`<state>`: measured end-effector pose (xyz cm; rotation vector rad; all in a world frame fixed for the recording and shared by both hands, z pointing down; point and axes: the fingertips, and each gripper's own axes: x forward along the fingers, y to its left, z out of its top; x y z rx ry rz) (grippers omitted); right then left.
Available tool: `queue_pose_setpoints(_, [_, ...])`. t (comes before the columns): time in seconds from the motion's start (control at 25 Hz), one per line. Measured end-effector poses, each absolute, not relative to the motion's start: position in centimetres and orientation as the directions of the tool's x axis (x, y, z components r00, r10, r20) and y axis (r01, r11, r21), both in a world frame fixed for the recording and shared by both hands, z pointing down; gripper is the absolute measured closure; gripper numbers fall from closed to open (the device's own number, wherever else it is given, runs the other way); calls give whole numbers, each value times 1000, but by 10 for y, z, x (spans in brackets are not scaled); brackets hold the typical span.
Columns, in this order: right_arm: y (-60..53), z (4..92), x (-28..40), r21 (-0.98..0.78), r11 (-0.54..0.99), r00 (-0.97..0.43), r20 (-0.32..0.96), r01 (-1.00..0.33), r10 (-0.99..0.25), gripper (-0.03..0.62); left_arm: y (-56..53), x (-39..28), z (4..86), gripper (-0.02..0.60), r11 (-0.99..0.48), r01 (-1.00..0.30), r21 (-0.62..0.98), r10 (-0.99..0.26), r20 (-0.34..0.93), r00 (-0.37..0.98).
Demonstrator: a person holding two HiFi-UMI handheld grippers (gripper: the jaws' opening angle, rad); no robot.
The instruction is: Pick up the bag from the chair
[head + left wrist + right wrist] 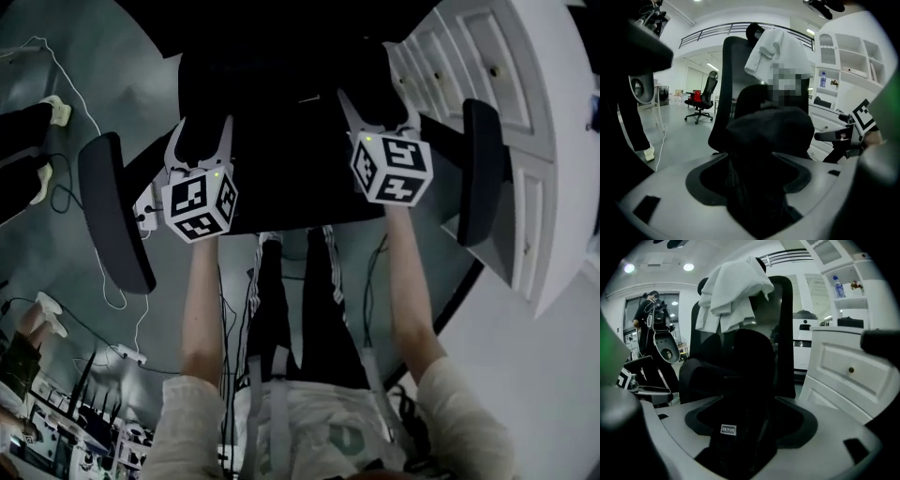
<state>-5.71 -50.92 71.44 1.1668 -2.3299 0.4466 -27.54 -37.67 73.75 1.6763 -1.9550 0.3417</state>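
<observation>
Resting on the seat of the chair (783, 324), between the left armrest (112, 211) and the right armrest (483, 169): the black bag (281, 112). Gripped at its left side by the left gripper (204, 131), jaws closed on a fold of dark fabric that fills the gap between them. Gripped at its right side by the right gripper (380, 108), jaws closed on another fold, with a small label (728, 429) showing on the cloth there. Draped over the chair back: a white garment (731, 291). Just beside the right armrest: a white cabinet (525, 122) with drawers.
</observation>
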Motion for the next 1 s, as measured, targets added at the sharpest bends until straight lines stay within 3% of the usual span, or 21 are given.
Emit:
queue_pose_setpoints(0.64, [-517,827,-52,-51,576,-441,700,-816,-562,292,-371,-261,813,296,237,-951,198,-776,628,-63])
queue_pose_setpoints(1.0, [-513,851,-50,-64,550,-426,708,-833,-563,292,-369,-261,838,298,301,-895,330,-778,627,-30])
